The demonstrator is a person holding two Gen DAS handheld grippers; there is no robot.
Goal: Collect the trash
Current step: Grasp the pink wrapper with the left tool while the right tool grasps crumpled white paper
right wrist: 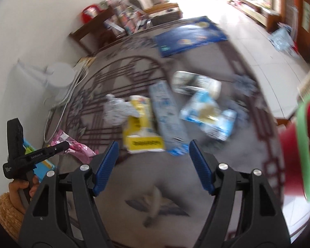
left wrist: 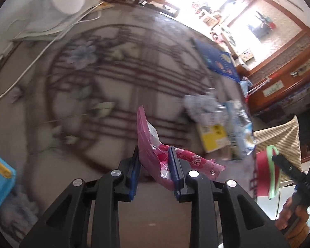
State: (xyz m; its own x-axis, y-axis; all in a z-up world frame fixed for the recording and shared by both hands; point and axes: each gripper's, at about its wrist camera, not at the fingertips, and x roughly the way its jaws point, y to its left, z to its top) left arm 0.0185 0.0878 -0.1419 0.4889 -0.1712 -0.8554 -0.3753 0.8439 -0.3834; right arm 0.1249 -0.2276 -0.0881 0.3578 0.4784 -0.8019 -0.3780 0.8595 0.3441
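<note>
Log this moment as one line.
left hand-held gripper: shut on pink wrapper | right hand-held gripper: open, empty | litter pile: on rug | bin: right

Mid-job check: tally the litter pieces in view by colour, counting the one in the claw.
Pink wrapper, gripped in the left claw: 1
Yellow box: 1
Light-blue packs: 2
White crumpled paper: 1
White-silver packet: 1
Dark-blue flat box: 1
Total: 7

Pink wrapper (left wrist: pixel 153 144): crumpled, silver inside showing, pinched upright between pads of left hand-held gripper (left wrist: pixel 155 169). On patterned rug (right wrist: pixel 217 148), bunched together: crumpled white paper (right wrist: pixel 116 109), yellow box (right wrist: pixel 140 130), long blue-white carton (right wrist: pixel 167 111), blue-white bag (right wrist: pixel 208 113). Red bin with green rim (right wrist: pixel 303 144) at right edge.
</note>
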